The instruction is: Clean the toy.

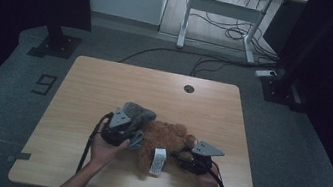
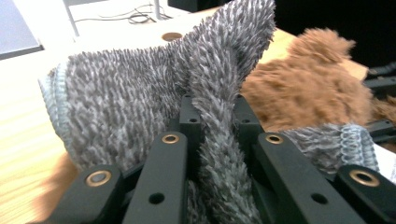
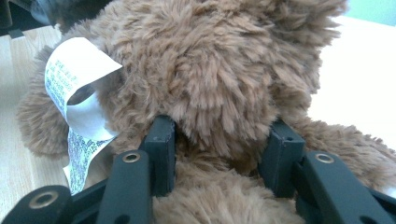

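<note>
Teddy bear [image 1: 166, 135] half under grey cloth [image 1: 138, 113]

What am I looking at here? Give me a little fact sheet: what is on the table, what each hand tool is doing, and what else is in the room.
surface: light wooden table with a round hole near its far edge
main thing: brown teddy bear, lying down
its tag: white printed label
second thing: grey fuzzy cloth, beside the bear
left gripper: shut on a fold of the cloth
right gripper: clamped on the bear's plush
background: white desk frame with cables on the floor
</note>
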`<control>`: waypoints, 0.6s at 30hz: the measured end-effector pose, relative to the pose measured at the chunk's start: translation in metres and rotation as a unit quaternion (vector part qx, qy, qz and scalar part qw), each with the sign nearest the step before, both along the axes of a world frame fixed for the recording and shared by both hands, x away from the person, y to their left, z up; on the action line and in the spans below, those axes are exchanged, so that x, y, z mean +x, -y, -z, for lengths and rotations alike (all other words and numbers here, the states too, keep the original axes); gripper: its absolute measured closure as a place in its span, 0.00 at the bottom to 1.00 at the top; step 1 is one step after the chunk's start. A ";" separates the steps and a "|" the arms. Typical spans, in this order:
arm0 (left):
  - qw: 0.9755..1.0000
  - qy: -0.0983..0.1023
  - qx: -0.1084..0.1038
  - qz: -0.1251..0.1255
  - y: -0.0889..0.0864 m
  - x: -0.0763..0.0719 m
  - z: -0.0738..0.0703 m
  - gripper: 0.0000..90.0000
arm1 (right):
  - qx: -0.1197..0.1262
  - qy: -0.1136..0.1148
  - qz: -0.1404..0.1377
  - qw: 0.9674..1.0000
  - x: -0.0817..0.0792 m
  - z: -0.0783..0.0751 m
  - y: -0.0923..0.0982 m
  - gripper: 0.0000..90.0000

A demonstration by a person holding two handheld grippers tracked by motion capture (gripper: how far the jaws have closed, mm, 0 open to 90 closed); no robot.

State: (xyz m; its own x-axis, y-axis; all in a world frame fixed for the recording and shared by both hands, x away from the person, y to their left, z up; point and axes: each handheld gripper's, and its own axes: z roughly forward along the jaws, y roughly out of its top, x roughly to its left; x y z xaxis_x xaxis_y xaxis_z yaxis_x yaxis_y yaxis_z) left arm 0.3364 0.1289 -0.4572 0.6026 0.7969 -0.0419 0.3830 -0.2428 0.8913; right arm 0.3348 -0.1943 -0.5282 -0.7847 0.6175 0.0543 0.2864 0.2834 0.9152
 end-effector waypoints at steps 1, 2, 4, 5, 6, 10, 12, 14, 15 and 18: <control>1.000 -0.001 -0.007 -0.006 -0.008 -0.001 0.000 0.88 | 0.000 0.000 0.001 1.000 0.000 0.000 0.000 0.59; 1.000 -0.001 -0.009 -0.009 -0.014 -0.002 0.001 0.88 | 0.001 -0.001 0.001 1.000 0.000 0.000 0.000 0.59; 1.000 -0.002 -0.012 -0.016 -0.023 -0.004 0.003 0.88 | 0.002 -0.001 0.001 1.000 0.000 0.001 0.001 0.59; 1.000 -0.003 -0.014 -0.020 -0.027 -0.005 0.005 0.88 | 0.002 -0.001 0.001 1.000 0.000 0.001 0.000 0.59; 1.000 -0.005 -0.015 -0.025 -0.032 -0.006 0.007 0.88 | 0.002 -0.001 0.001 1.000 0.000 0.001 0.000 0.59; 0.999 -0.010 -0.024 -0.047 -0.050 -0.008 0.017 0.88 | 0.009 -0.003 0.003 1.000 0.001 0.002 0.001 0.59; 0.998 -0.019 -0.027 -0.061 -0.059 -0.008 0.027 0.88 | 0.012 -0.005 0.003 1.000 0.001 0.003 0.001 0.59; 0.997 -0.034 -0.005 -0.072 -0.065 -0.005 0.037 0.88 | 0.016 -0.007 0.001 1.000 0.002 0.004 0.002 0.59; 0.996 -0.046 -0.002 -0.076 -0.070 -0.003 0.044 0.88 | 0.017 -0.009 0.001 1.000 0.003 0.004 0.002 0.59; 0.994 -0.076 0.007 -0.075 -0.073 0.002 0.057 0.88 | 0.017 -0.011 0.002 1.000 0.003 0.005 0.003 0.59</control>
State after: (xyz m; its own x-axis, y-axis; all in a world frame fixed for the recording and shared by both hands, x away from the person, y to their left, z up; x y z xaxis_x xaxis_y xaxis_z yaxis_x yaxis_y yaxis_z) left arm 0.3386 0.2023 -0.5143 0.4642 0.8787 -0.1112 0.5464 -0.1853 0.8167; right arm 0.3381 -0.1974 -0.5331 -0.7807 0.6178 0.0938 0.3083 0.2503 0.9178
